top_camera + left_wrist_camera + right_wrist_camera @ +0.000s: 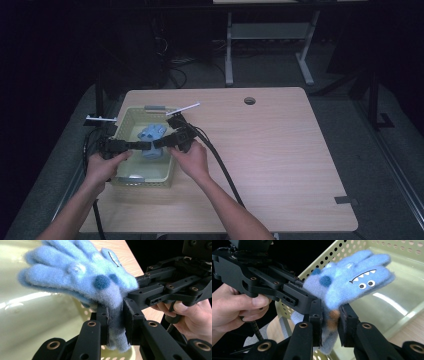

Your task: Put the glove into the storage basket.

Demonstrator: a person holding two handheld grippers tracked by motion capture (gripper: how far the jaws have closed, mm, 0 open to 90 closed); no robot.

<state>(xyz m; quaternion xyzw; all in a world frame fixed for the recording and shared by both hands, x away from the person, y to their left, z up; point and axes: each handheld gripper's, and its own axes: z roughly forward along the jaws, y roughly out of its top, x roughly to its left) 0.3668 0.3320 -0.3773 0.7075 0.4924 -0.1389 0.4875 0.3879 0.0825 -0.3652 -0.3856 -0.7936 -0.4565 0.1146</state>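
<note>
— Left black two-jaw gripper (116,322): clamped on the cuff of the fuzzy light-blue knitted glove (75,277) with dark-blue spots.

— And the right black two-jaw gripper (329,322)?

— Clamped on the same cuff, from the opposite side.

— Glove's place?

— Held up between both, over the pale-green perforated plastic basket (127,118), near the left edge of the light wooden table (280,150).

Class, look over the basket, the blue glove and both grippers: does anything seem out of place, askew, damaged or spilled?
Nothing is spilled or damaged. The fuzzy blue glove is pinched at its cuff by both the left gripper and the right gripper, above the pale perforated basket. The basket sits squarely near the table's left edge.
</note>
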